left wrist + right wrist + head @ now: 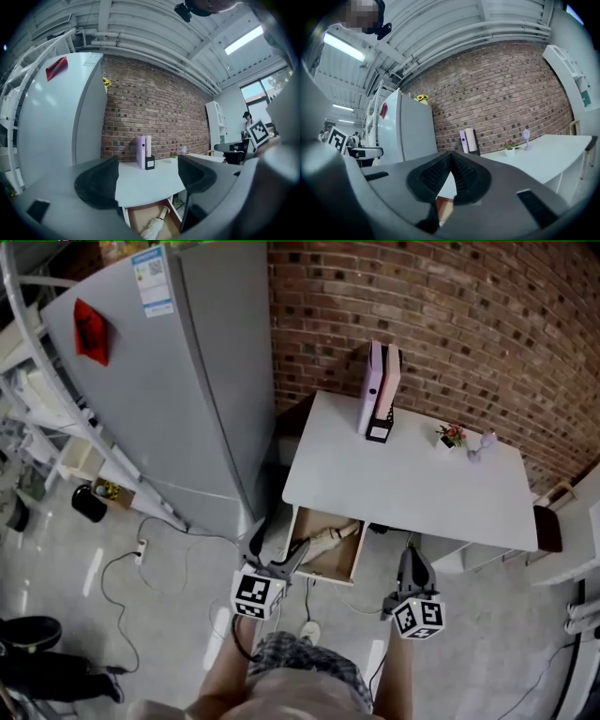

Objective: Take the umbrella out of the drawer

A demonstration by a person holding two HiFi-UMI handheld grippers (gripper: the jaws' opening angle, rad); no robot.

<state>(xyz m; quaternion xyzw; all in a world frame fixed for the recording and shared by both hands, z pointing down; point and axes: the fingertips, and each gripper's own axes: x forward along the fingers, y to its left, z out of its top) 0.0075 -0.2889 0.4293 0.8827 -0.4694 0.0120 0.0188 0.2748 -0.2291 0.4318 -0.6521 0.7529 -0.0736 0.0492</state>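
A cream folded umbrella (324,539) lies in the open wooden drawer (358,557) under the front left of the white table (412,486). My left gripper (277,550) hovers open just in front of the drawer's left corner, nothing between its jaws. In the left gripper view the umbrella (153,228) shows low down in the drawer (137,217), below the open left gripper (147,179). My right gripper (412,561) is shut and empty, in front of the table to the right of the drawer. The right gripper (451,161) shows its pads pressed together.
A tall grey fridge (178,381) stands left of the table against the brick wall (450,306). On the table are a purple file holder (380,395), a small flower pot (452,436) and a lilac ornament (482,445). Cables (131,559) lie on the floor.
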